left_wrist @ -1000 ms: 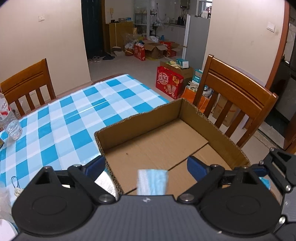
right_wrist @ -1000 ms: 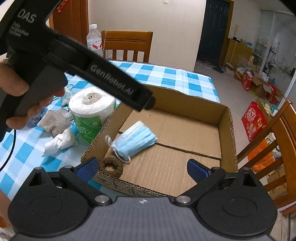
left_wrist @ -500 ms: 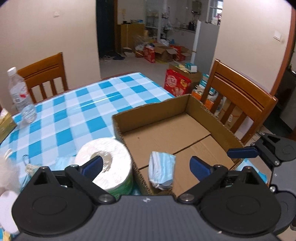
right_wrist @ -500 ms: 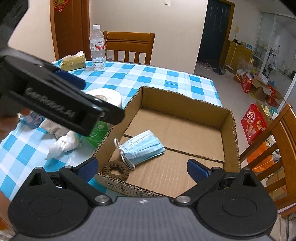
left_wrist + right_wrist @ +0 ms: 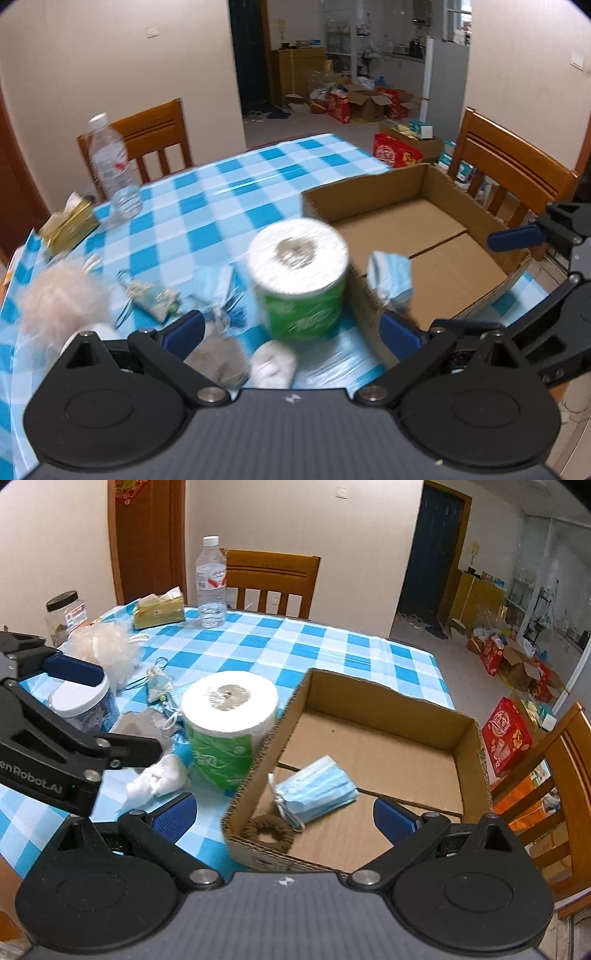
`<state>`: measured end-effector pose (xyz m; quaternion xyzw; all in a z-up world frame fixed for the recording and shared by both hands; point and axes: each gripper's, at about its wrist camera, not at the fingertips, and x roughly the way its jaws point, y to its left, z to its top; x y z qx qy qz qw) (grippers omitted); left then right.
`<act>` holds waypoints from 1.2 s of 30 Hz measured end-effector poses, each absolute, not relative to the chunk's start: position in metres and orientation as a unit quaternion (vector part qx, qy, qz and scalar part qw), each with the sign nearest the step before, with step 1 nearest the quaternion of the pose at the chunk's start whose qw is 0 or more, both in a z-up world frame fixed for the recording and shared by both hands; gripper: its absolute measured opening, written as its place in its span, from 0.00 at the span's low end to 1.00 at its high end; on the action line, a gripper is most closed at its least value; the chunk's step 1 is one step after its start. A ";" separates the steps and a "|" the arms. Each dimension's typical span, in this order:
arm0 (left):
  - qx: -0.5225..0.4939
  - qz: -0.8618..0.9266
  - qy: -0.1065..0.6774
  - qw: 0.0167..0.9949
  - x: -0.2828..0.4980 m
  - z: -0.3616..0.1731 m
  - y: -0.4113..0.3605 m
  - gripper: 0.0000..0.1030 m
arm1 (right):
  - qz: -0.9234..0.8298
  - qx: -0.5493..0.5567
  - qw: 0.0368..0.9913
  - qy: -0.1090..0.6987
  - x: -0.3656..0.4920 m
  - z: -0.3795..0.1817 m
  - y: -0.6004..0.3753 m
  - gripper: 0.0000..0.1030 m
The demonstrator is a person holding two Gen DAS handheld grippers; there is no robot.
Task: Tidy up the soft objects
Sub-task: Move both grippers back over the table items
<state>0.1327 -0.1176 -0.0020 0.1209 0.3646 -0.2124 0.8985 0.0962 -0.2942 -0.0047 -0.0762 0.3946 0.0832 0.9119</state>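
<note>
**Cardboard box holds two soft items as the rest wait on the checked cloth**

Cardboard walls frame the only finished work so far: a blue face mask (image 5: 317, 788) and a brown hair tie (image 5: 271, 832) lie on the floor of the cardboard box (image 5: 476, 746), just ahead of the right gripper (image 5: 284, 818) and between its fingers. That gripper's jaws stand wide apart with nothing pressed between them.

The left gripper (image 5: 291, 332) hovers over the table (image 5: 240, 192) beside the box, its jaws spread about as far as they go and empty. Directly ahead of it, between the two blue pads, a toilet roll (image 5: 299, 277) in green wrap stands upright, touching or nearly touching the box's outer wall. Just under its fingertips lie a white wad of cloth (image 5: 275, 363) and a grey fabric piece (image 5: 218, 356); further off to its left sit a small drawstring sachet (image 5: 155, 295) and a fluffy cream pom-pom (image 5: 59, 299).

By the look of it, the job is at an early stage, with two items boxed and at least five soft things outside. The left gripper appears lined up for the next pick, most likely the roll or the white wad.

A water bottle (image 5: 211, 583) and a tissue pack (image 5: 159, 609) stand at the table's far side.
</note>
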 end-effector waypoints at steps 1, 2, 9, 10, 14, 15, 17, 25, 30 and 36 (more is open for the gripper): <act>0.116 -0.207 0.369 0.899 0.132 -0.003 -0.109 0.98 | 0.084 -0.080 0.911 0.395 0.096 -0.004 -0.289 1.00; 0.112 -0.201 0.373 0.899 0.131 -0.003 -0.100 0.98 | 0.084 -0.083 0.911 0.394 0.096 -0.003 -0.283 1.00; 0.101 -0.182 0.378 0.902 0.126 -0.009 -0.047 0.98 | 0.080 -0.096 0.908 0.399 0.095 -0.002 -0.247 1.00; 0.100 -0.178 0.380 0.902 0.126 -0.011 -0.039 0.98 | 0.080 -0.097 0.908 0.400 0.095 -0.002 -0.243 1.00; 0.096 -0.166 0.389 0.901 0.124 -0.020 -0.010 0.98 | 0.084 -0.101 0.907 0.401 0.095 -0.002 -0.216 1.00; 0.094 -0.163 0.391 0.901 0.124 -0.022 -0.003 0.98 | 0.087 -0.103 0.906 0.401 0.096 -0.002 -0.209 1.00; 0.088 -0.154 0.395 0.902 0.122 -0.027 0.012 0.98 | 0.096 -0.106 0.905 0.400 0.097 -0.005 -0.193 1.00; 0.055 -0.125 0.419 0.898 0.116 -0.051 0.061 0.98 | 0.126 -0.106 0.901 0.402 0.118 -0.045 -0.147 1.00; 0.041 -0.111 0.435 0.893 0.114 -0.063 0.077 0.98 | 0.112 -0.079 0.894 0.427 0.140 -0.082 -0.137 1.00; 0.039 -0.105 0.434 0.894 0.113 -0.063 0.091 0.98 | 0.092 -0.052 0.888 0.448 0.162 -0.110 -0.134 1.00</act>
